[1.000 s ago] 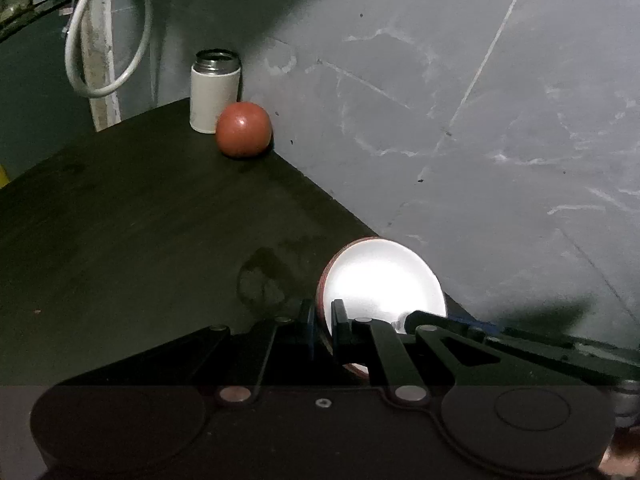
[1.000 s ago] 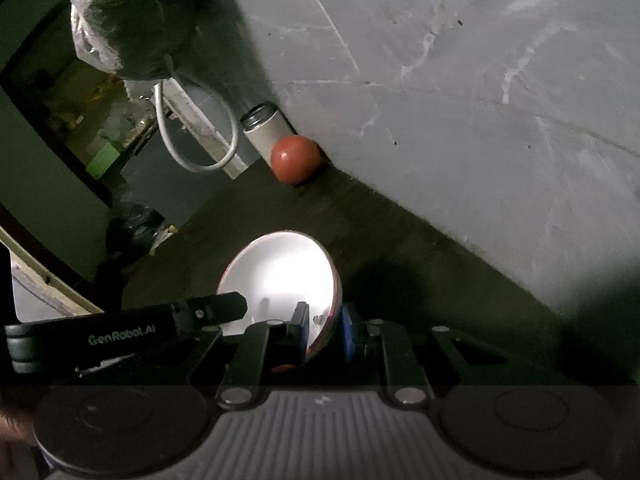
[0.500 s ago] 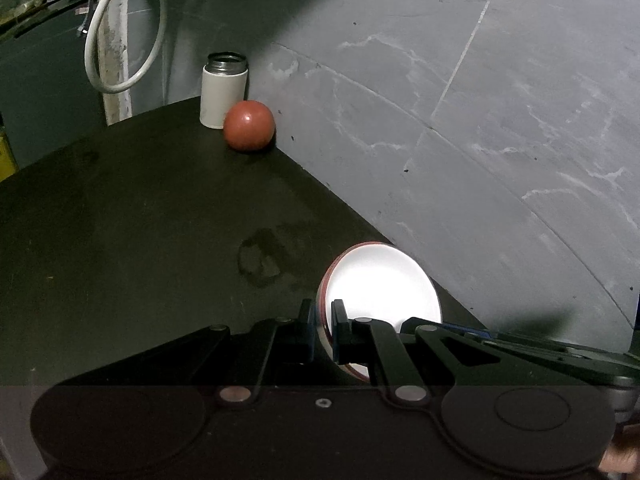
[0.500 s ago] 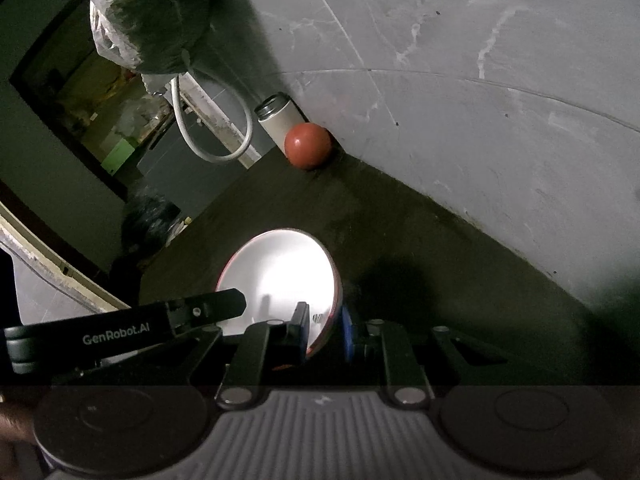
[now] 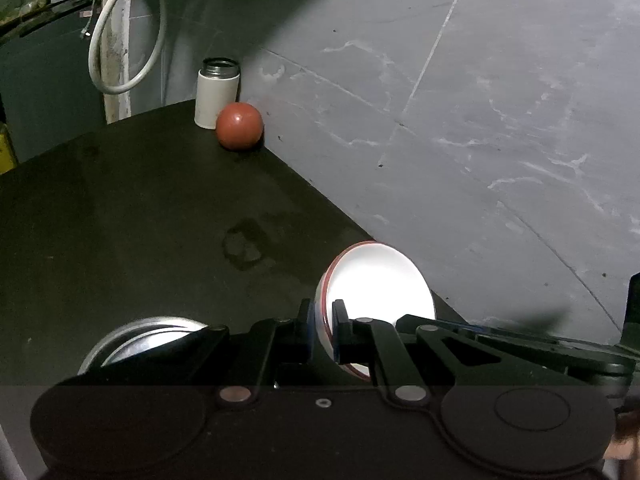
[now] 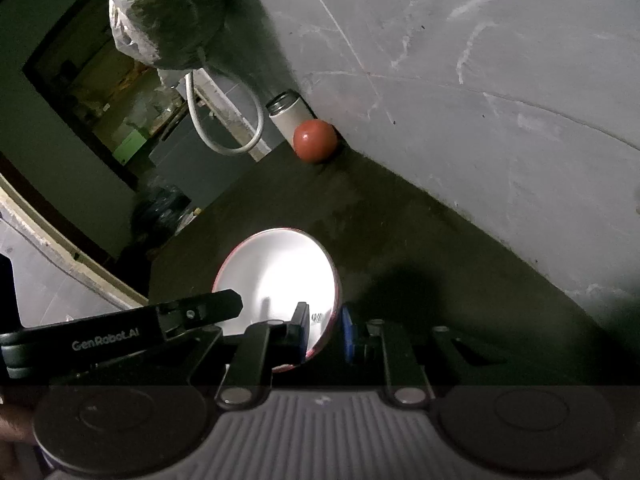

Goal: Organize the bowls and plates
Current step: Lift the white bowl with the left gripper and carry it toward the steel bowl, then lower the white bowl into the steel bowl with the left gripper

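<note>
A white bowl with a red rim hangs tilted above the dark table, held from two sides. My left gripper is shut on its left rim. My right gripper is shut on the opposite rim of the same bowl. The left gripper's arm crosses the lower left of the right wrist view. A shiny steel dish lies on the table below and to the left of my left gripper, partly hidden by it.
A red ball and a white cup with a metal rim stand in the far corner against the grey marble wall. A white cable loop hangs beyond the table's edge. A plastic bag hangs above.
Both grippers keep their hold on the bowl. The views have shifted slightly, and the steel dish has come into the lower left of the left wrist view.
</note>
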